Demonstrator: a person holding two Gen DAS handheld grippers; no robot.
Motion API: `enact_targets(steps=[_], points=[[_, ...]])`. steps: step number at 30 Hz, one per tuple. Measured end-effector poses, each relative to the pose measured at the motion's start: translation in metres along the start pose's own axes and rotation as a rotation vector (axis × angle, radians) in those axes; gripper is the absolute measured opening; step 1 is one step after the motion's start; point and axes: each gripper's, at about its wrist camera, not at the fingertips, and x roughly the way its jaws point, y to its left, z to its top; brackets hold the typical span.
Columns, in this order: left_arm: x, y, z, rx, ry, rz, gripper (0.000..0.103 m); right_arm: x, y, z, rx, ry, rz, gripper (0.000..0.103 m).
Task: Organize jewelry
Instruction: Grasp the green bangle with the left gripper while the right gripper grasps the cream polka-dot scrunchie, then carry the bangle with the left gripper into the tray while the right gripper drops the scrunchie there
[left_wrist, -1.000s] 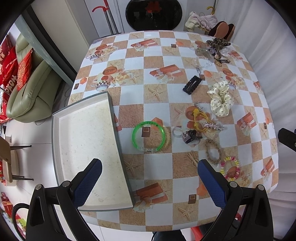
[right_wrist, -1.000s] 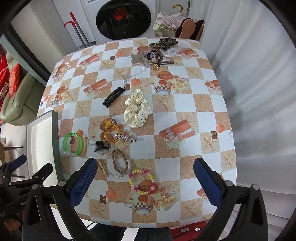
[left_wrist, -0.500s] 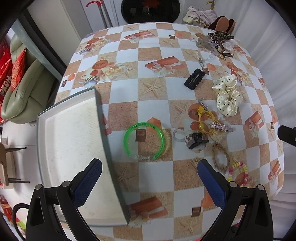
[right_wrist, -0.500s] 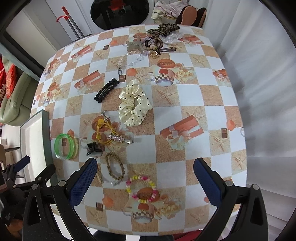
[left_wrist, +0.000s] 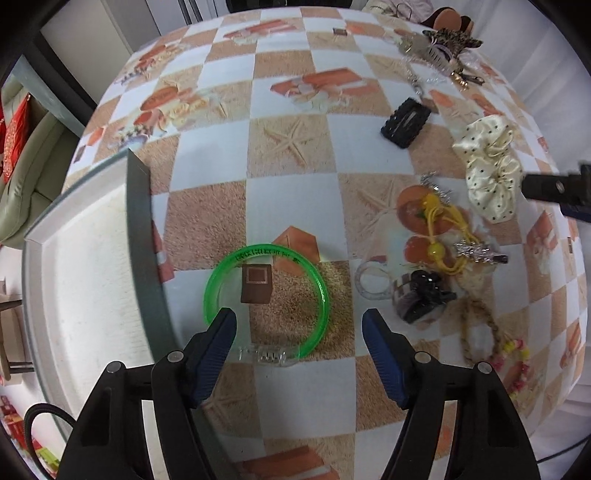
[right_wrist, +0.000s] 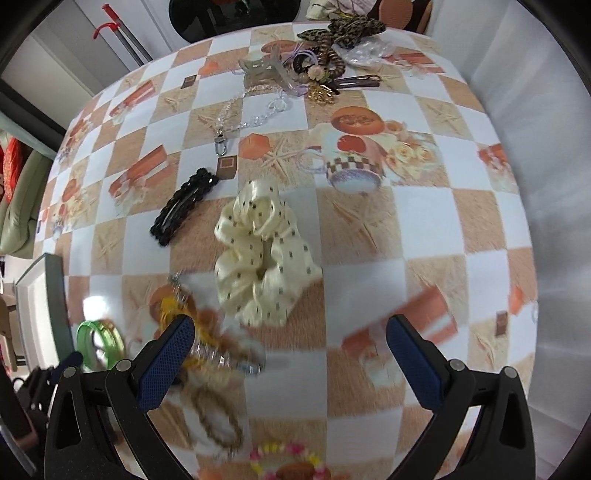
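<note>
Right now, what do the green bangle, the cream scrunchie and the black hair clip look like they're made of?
Green bangle: likely translucent plastic, glossy; the tablecloth shows through its clear section.
Cream scrunchie: satin-like fabric, with a soft sheen on gathered folds and small dark dots.
Black hair clip: hard to tell; a bumpy, shiny black rim, possibly beads or moulded plastic, around a smooth bar.

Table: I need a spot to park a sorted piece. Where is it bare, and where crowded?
Bare: the tray, and the checks between tray wall and black clip. Also right of the cream scrunchie. Crowded: the tangle by the yellow tie, and the far-edge pile.
</note>
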Motion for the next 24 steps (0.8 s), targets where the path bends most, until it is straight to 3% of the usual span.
enact_targets(steps=[2, 4, 7, 10, 11, 12, 13, 14, 15, 17, 24], points=[[0.006, -0.003, 0.001, 0.01, 0.004, -0.003, 0.075, 0.009, 0.001, 0.007, 0.003, 0.001, 0.004, 0.103], [0.012, -0.007, 0.002, 0.02, 0.013, 0.001, 0.063, 0.019, 0.002, 0.013, 0.0, -0.001, 0.002, 0.101], [0.014, -0.011, 0.005, 0.019, -0.004, -0.004, 0.062, 0.035, 0.008, 0.019, -0.02, 0.008, -0.009, 0.094], [0.013, -0.018, 0.008, 0.037, -0.013, -0.015, 0.049, 0.044, 0.011, 0.02, -0.03, 0.021, -0.013, 0.079], [0.012, -0.022, 0.008, 0.043, -0.019, -0.017, 0.035, 0.045, 0.012, 0.021, -0.034, 0.013, -0.016, 0.076], [0.012, -0.024, 0.009, 0.049, -0.02, -0.019, 0.021, 0.044, 0.013, 0.02, -0.046, 0.002, -0.013, 0.063], [0.01, -0.028, 0.009, 0.052, -0.019, -0.017, 0.017, 0.043, 0.015, 0.019, -0.058, -0.006, -0.012, 0.057], [0.01, -0.031, 0.011, 0.05, -0.019, -0.019, 0.011, 0.041, 0.017, 0.018, -0.074, -0.013, -0.003, 0.04], [0.01, -0.033, 0.012, 0.045, -0.02, -0.023, 0.011, 0.039, 0.019, 0.017, -0.086, -0.017, 0.013, 0.025], [0.009, -0.035, 0.014, 0.028, -0.022, -0.029, 0.011, 0.036, 0.02, 0.017, -0.098, -0.025, 0.02, 0.019], [-0.022, -0.038, 0.015, -0.011, -0.075, -0.074, 0.011, 0.004, 0.006, 0.01, -0.075, -0.038, 0.087, 0.016]])
